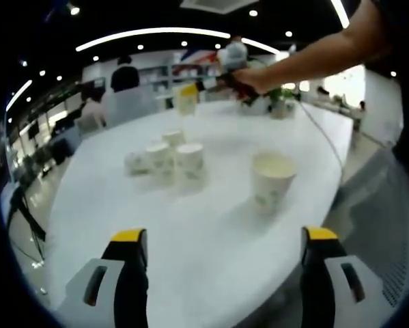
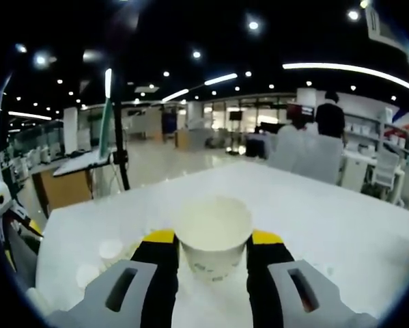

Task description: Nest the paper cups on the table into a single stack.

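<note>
The right gripper (image 2: 212, 256) has a paper cup (image 2: 212, 236) clamped upright between its jaws, lifted above the white table (image 2: 341, 219). The left gripper (image 1: 224, 249) is spread wide with nothing in it, hovering over the table's near edge. Ahead of it sits a lone upright cup (image 1: 272, 179), with a small cluster of cups (image 1: 168, 158) further back.

I read the cups (image 1: 272, 179) as matt white paper with faint print. The tabletop (image 1: 190, 232) looks smooth, white and slightly glossy, maybe laminate. My right gripper (image 2: 213, 256) looks like hard plastic, black with yellow tips.
</note>
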